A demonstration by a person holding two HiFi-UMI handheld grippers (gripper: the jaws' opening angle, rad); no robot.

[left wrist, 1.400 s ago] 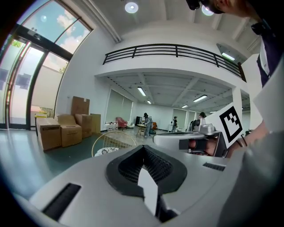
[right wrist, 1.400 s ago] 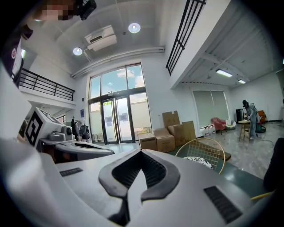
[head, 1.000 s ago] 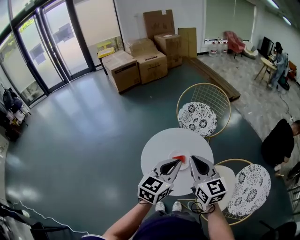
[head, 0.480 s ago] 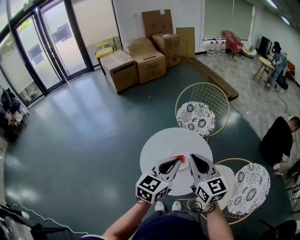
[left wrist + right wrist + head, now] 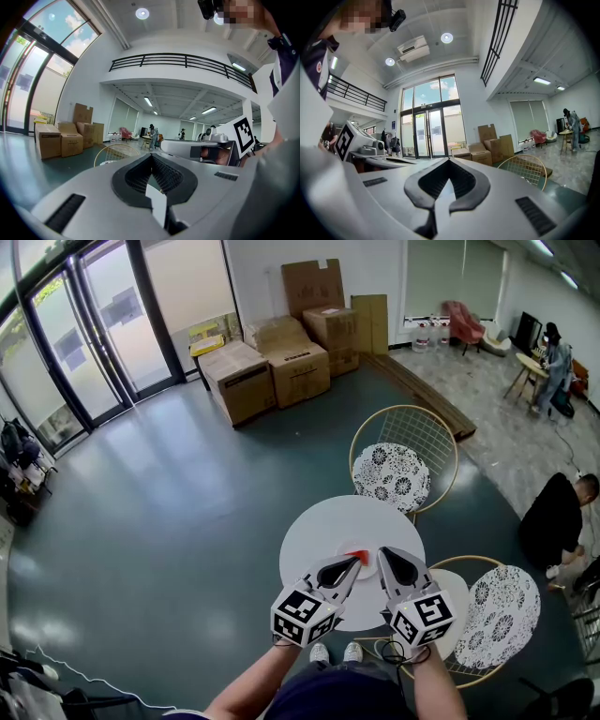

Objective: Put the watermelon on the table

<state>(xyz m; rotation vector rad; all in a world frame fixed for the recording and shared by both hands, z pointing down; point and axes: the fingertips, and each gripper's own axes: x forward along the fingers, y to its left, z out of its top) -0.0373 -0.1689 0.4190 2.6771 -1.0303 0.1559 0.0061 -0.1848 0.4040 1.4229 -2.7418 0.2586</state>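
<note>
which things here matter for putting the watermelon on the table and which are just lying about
For the job:
- watermelon slice
- round table
- left gripper, fingers shut
- right gripper, fingers shut

Just lying about:
- wire chair behind the table
- cardboard boxes
- person low on the floor at the right

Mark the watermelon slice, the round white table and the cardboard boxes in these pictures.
watermelon slice (image 5: 357, 556), head view, on its red flesh.
round white table (image 5: 342, 517), head view, on the bare tabletop.
cardboard boxes (image 5: 302, 371), head view, on the middle box of the group.
</note>
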